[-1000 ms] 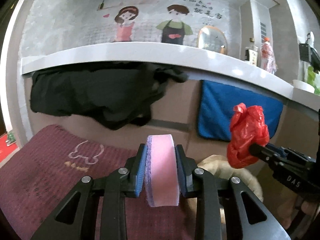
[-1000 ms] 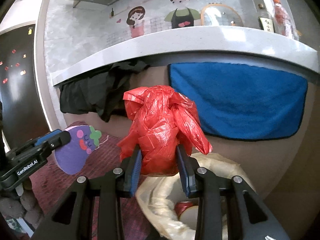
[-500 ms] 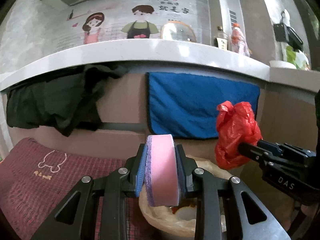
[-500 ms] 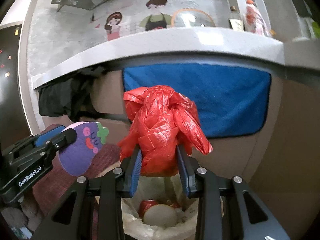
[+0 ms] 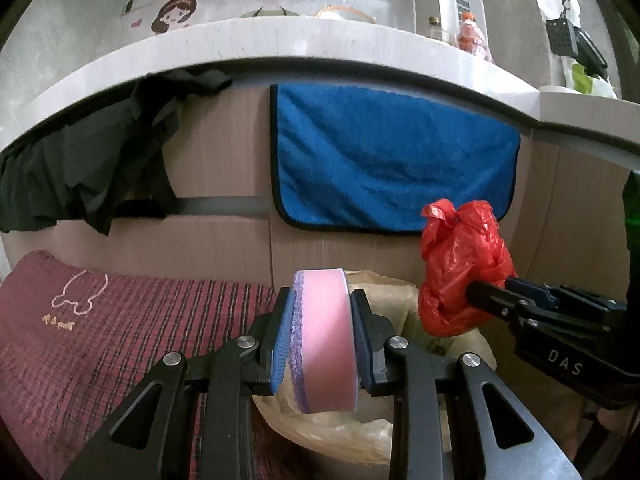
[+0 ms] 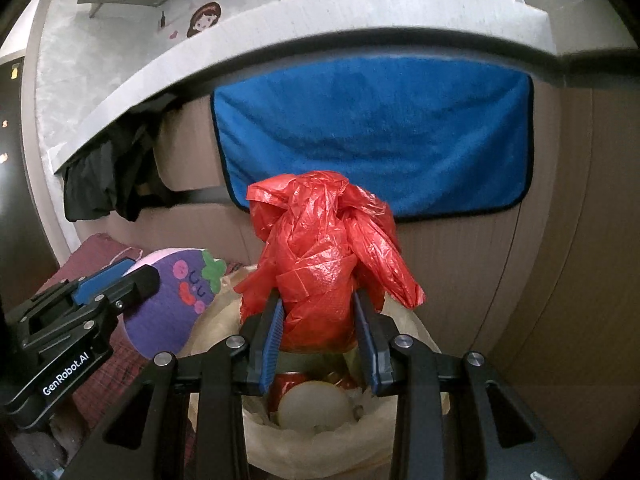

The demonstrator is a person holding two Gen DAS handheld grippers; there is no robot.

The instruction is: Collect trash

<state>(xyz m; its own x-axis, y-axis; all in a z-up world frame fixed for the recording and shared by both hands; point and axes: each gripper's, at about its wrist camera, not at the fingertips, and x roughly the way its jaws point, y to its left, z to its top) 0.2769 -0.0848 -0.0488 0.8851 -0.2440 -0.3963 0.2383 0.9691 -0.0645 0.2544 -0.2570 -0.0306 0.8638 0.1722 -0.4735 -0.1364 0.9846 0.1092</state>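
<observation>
Sponge (image 5: 323, 340), pink with a purple face, sits pinched in the left gripper (image 5: 322, 334) over the bin's (image 6: 320, 446) left rim; red bag (image 6: 324, 268) is clamped in the right gripper (image 6: 320, 336) above the bin; blue towel (image 6: 372, 132) hangs behind.

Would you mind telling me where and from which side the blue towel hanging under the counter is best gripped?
Probably the blue towel's lower right corner, approached from below and in front. It hangs flat against the cabinet from under the counter, so only the free bottom hem offers an edge that a gripper could pinch; the bin stands in front of its lower left.
</observation>
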